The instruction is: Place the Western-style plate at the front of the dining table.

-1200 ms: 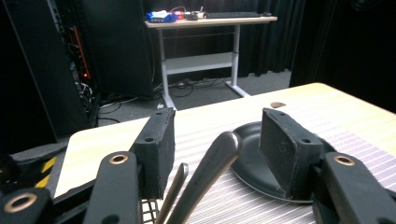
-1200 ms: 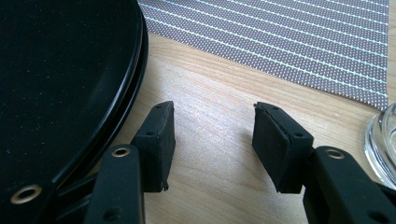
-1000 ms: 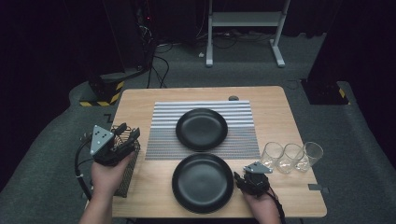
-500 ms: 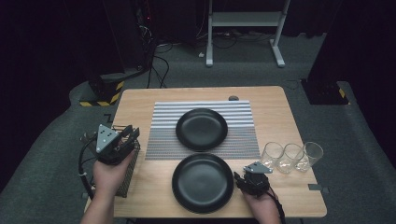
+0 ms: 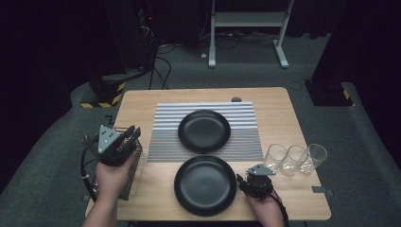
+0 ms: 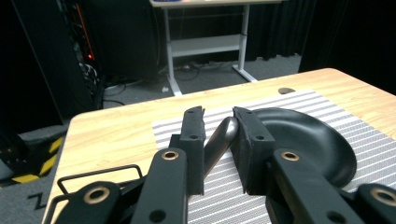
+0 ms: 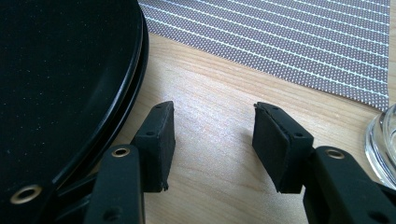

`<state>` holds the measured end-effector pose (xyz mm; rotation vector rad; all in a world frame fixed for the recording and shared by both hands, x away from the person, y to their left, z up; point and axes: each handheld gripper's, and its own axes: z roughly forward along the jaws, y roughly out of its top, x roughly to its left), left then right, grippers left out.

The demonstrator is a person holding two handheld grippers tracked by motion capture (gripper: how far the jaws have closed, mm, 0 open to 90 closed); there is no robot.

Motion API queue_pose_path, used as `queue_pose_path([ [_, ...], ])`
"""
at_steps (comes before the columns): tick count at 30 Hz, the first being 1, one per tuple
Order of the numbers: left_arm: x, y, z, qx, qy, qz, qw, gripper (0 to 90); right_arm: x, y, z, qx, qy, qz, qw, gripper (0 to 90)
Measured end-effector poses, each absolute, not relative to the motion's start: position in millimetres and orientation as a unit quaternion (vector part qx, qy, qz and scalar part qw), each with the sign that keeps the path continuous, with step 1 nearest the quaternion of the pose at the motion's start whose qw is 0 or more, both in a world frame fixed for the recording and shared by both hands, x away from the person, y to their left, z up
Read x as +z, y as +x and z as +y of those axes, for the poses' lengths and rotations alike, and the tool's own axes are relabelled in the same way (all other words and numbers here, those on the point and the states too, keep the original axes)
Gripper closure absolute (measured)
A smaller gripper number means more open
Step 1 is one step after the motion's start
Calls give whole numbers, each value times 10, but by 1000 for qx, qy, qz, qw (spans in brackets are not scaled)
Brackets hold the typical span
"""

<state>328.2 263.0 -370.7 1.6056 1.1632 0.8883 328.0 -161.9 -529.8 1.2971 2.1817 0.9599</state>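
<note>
Where seen from above, hovers with the left tool [image 5: 133, 133] over the wire basket [image 5: 130, 176] at the left edge of the bench [image 5: 279, 101], and rests the right tool [image 5: 242, 182] beside the near black plate [image 5: 204, 185]. Along the left tool's own view, has just been closing the jaws, now pinched on a metal utensil [image 6: 222, 137] slanting between the pads; probably secured for carrying to a plate. Along the right tool's [image 7: 212, 122] view, shows jaws half open and empty over bare wood, just beside the plate's rim.

The right gripper [image 7: 212, 140] had its two black jaws apart over the bare wooden table [image 7: 210, 84]. A black plate [image 7: 60, 70] sat just beside one jaw. A striped mat [image 7: 299, 42] lay behind, and a glass [image 7: 384, 144] stood at the edge.
</note>
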Motion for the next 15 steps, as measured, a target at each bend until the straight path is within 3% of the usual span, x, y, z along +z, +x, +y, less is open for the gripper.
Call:
queue_pose_path([
  [15,-3672,3268,2602,359,640,482,479,760,-5298,3281,-1619,346,467,786,211,485],
])
